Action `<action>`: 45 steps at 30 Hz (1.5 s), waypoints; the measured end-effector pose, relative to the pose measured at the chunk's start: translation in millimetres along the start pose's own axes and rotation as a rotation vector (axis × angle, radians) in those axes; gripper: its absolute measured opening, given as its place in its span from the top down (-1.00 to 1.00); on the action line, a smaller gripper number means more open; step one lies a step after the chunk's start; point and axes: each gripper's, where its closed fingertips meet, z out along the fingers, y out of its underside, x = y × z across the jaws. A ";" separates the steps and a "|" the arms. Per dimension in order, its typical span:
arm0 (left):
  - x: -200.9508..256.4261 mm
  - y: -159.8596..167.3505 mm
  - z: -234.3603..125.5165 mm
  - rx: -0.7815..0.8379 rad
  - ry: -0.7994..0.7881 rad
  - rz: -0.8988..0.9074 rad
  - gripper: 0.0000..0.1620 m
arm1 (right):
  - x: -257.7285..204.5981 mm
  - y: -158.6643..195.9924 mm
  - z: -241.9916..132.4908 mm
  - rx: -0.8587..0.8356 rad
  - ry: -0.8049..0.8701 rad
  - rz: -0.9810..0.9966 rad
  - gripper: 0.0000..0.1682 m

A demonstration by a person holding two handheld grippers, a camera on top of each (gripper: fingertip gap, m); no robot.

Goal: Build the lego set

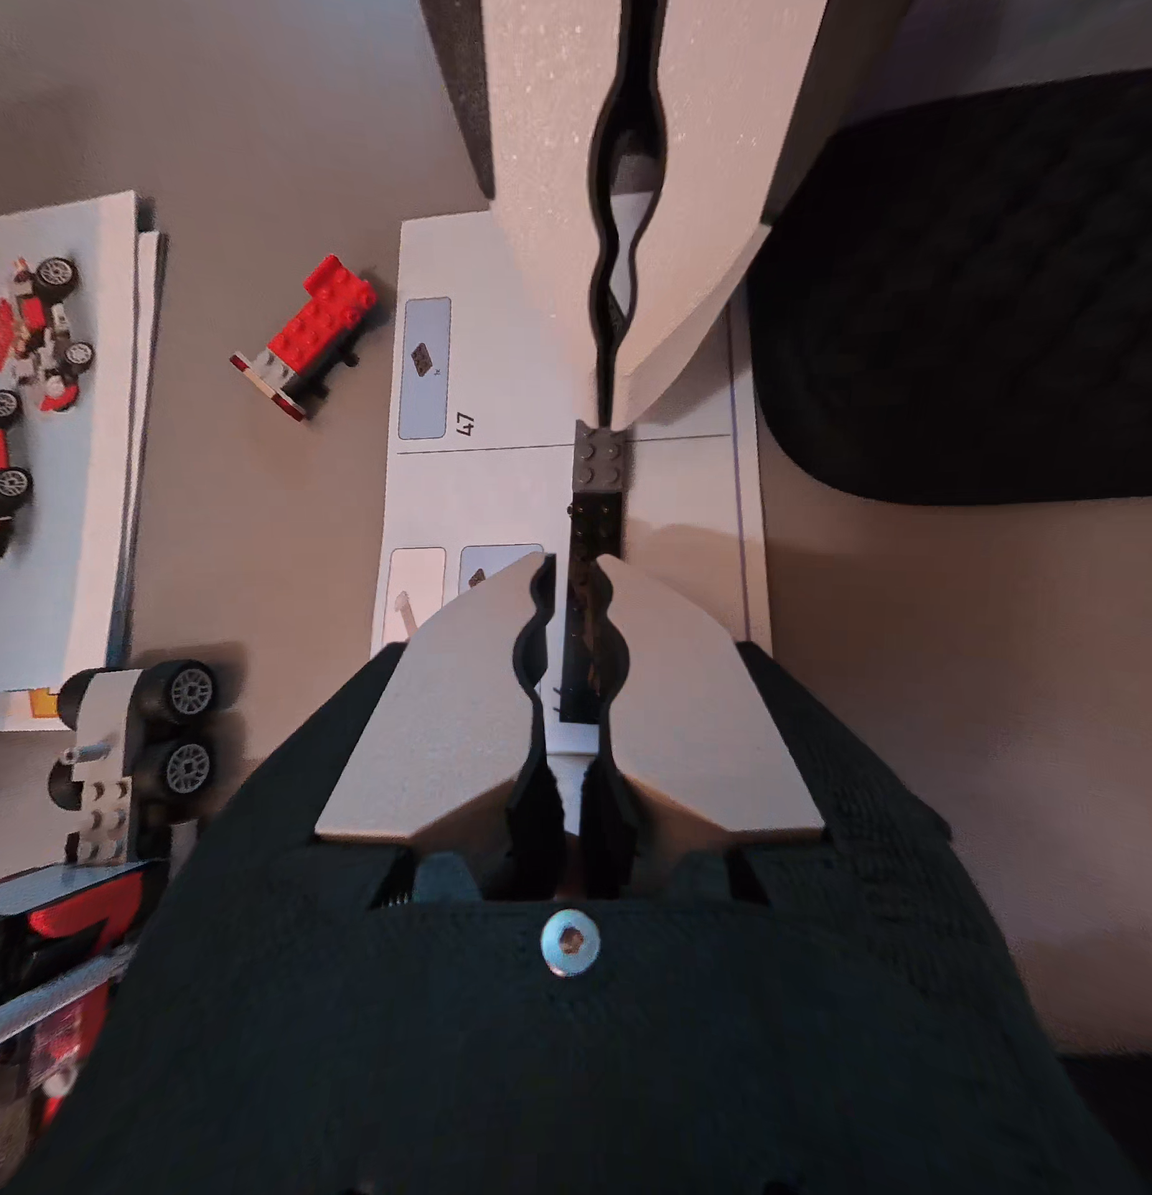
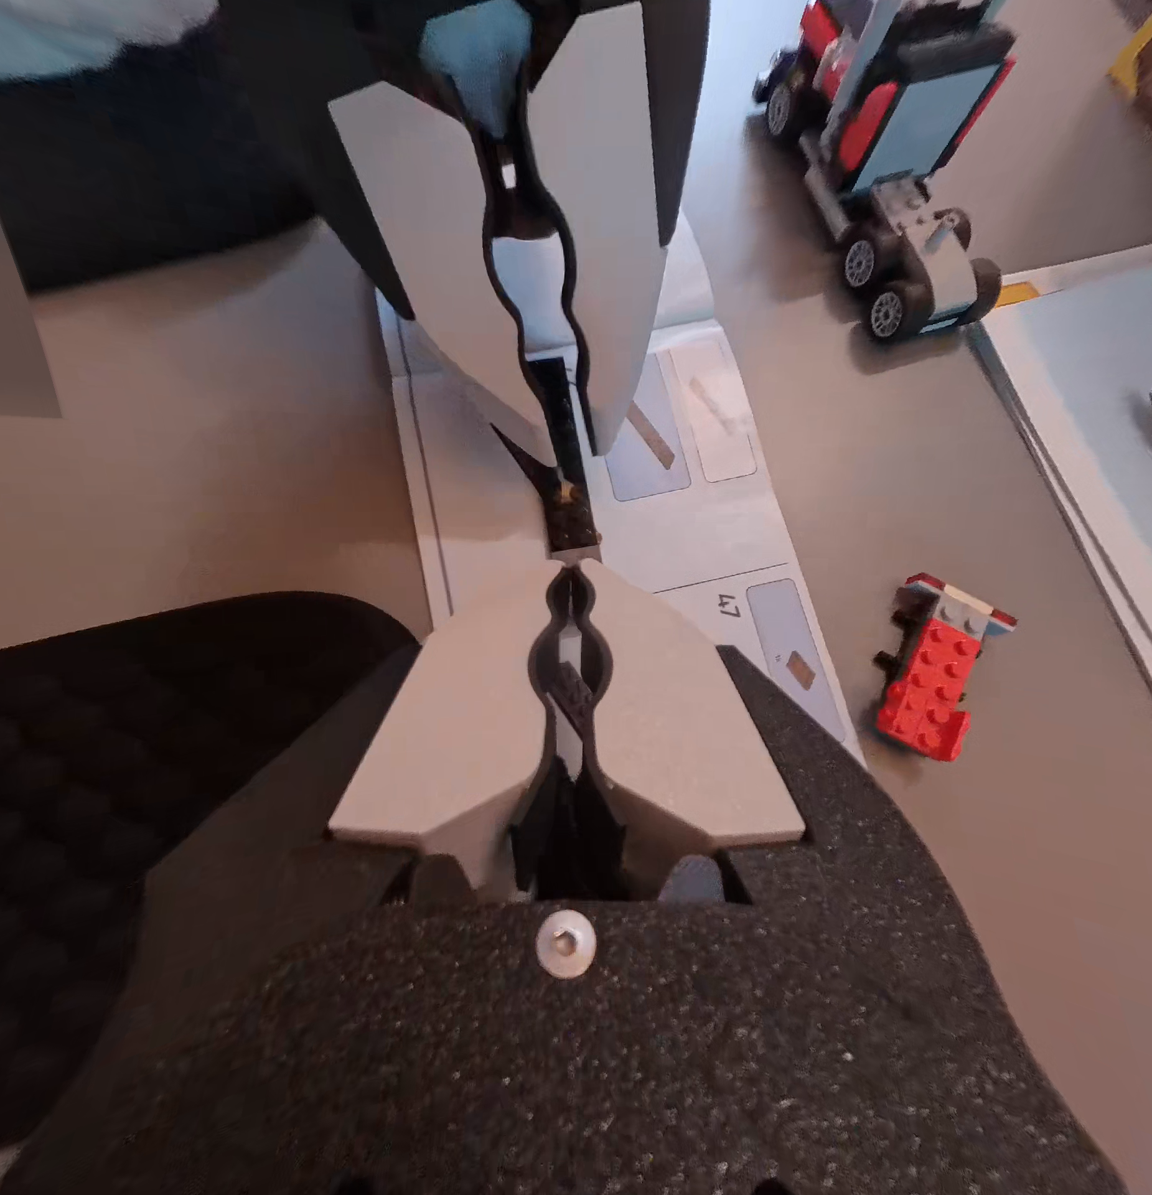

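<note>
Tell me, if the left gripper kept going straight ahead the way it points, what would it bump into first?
Probably the right gripper, facing it tip to tip. The left gripper is shut on a long black piece whose grey end already sits at the other's fingertips, though depth is unclear.

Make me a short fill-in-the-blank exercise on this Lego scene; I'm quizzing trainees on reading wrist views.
1. The left hand-held gripper is shut on a long ____ plate.
2. The grey piece on that plate's far end is gripped by the ____ hand-held gripper.
3. Both meet above the open instruction ____.
4. The loose sub-assembly on the table is mostly ____.

Missing words: black; right; booklet; red
</note>
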 end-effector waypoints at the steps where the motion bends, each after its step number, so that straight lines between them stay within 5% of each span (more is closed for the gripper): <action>1: 0.7 2.7 3.1 -0.005 0.005 -0.004 0.89 | 2.3 2.2 1.9 -0.042 0.008 -0.012 0.99; 22: 11.9 0.8 13.8 0.130 0.141 -0.172 1.00 | -2.3 16.0 11.8 -0.522 -0.041 0.123 1.00; 31: 14.0 1.4 14.4 0.124 0.126 -0.143 0.99 | 6.8 9.9 -4.3 -0.301 -0.070 0.059 0.99; 45: 13.7 1.2 14.2 0.125 0.141 -0.160 0.99 | 3.2 19.4 6.9 -0.457 -0.049 -0.113 1.00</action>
